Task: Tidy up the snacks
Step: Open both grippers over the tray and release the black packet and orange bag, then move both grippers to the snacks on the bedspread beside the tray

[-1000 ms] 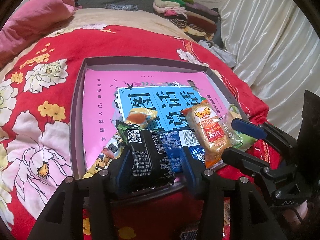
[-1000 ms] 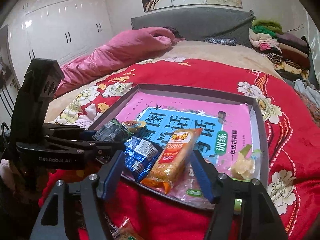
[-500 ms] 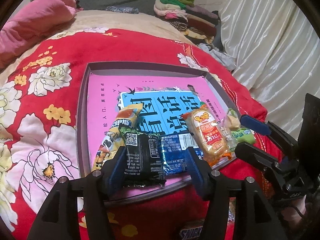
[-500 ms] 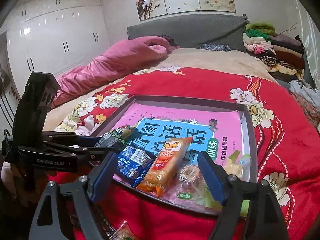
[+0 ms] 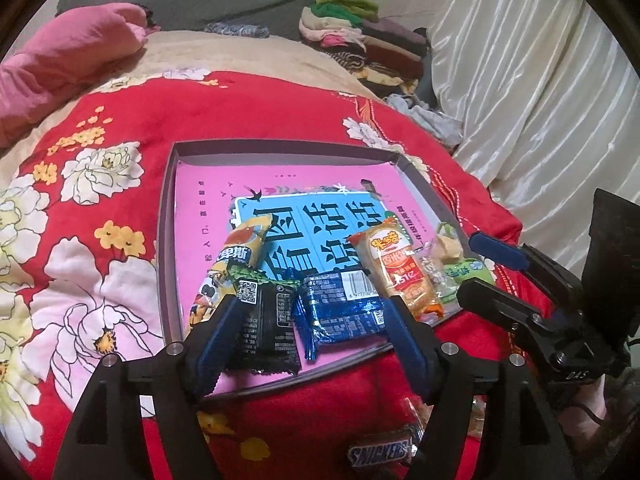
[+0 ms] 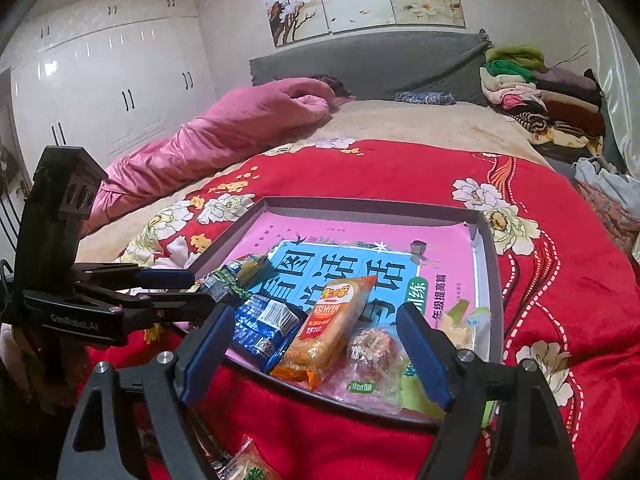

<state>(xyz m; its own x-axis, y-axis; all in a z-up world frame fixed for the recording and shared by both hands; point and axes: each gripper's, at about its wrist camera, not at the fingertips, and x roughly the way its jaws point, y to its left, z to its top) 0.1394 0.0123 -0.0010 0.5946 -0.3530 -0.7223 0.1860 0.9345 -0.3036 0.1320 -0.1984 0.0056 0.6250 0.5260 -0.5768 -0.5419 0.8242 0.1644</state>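
On the red flowered bed cover (image 5: 132, 120), a shallow grey cardboard tray (image 5: 164, 248) holds a row of snacks. The left tool (image 5: 308, 312) is opening around the black foil packet (image 5: 266, 328) and blue foil packet (image 5: 344, 308), gripping neither. The right tool (image 6: 316, 340) stands apart over the orange rice-cracker packet (image 6: 332, 328).

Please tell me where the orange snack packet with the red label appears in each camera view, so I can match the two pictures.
Left wrist view: the orange snack packet lies right of centre, in the tray, beside the blue packet.
Right wrist view: the same packet lies at lower centre, right of the blue packet.
Shared landmark: the pink book cover under the snacks.
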